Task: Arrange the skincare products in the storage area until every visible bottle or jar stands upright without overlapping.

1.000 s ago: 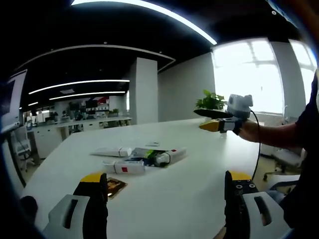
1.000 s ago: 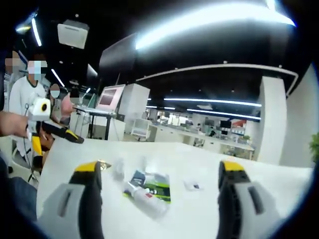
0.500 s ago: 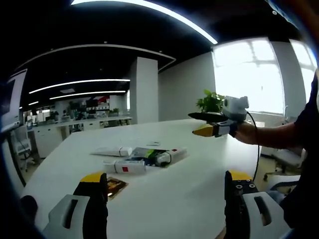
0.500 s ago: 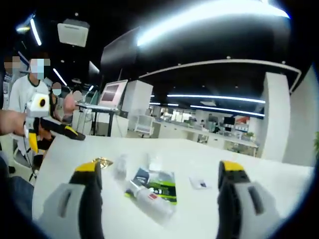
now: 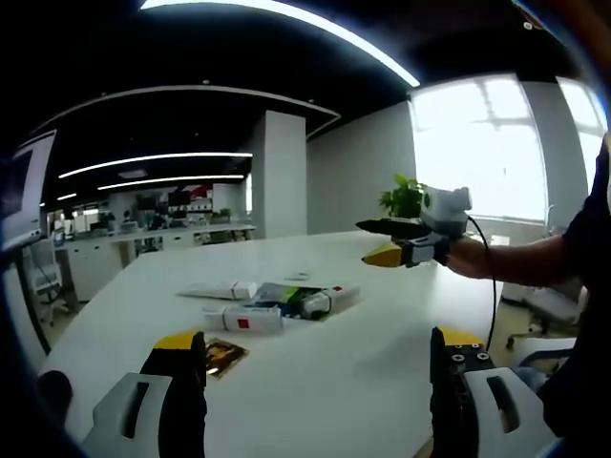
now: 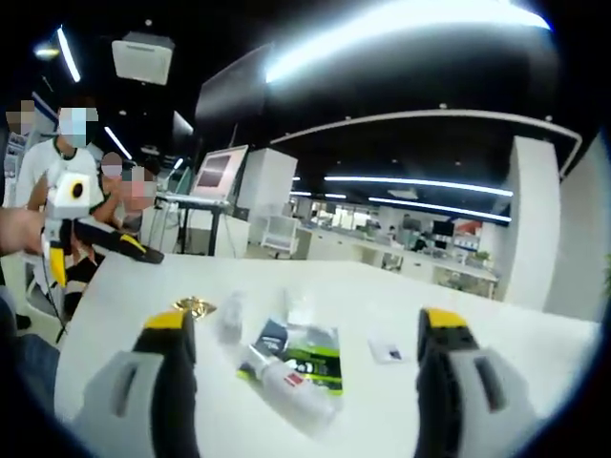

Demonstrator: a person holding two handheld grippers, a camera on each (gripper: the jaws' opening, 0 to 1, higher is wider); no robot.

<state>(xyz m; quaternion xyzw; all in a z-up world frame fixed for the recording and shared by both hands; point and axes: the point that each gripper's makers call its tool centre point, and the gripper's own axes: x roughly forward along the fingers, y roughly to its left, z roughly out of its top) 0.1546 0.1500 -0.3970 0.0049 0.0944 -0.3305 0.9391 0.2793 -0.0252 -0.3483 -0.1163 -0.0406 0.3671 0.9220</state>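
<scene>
White surface (image 5: 363,363), broad and glossy, carries a small cluster of skincare products lying flat near its middle. In the left gripper view, a white tube with a red label (image 5: 241,320) lies in front; a dark green packet (image 5: 279,296), a capped tube (image 5: 325,301) and a pale flat box (image 5: 215,290) lie just behind, touching or overlapping. A small brown card (image 5: 221,356) lies apart, nearer the left claw (image 5: 315,382). None stands upright, so the arranging is judged not yet begun. The left claw hangs low at the near edge, jaws wide and empty. The right claw (image 5: 382,240) hovers above the surface beyond the cluster, held in a hand (image 5: 468,256); its jaws look slightly parted with nothing between them. In the right gripper view the right claw (image 6: 301,382) shows wide jaws, with the packet (image 6: 310,353) and a tube (image 6: 282,377) ahead between them. Bare surface surrounds the cluster on all sides, giving ample room to stand each item apart; edges lie well away.
</scene>
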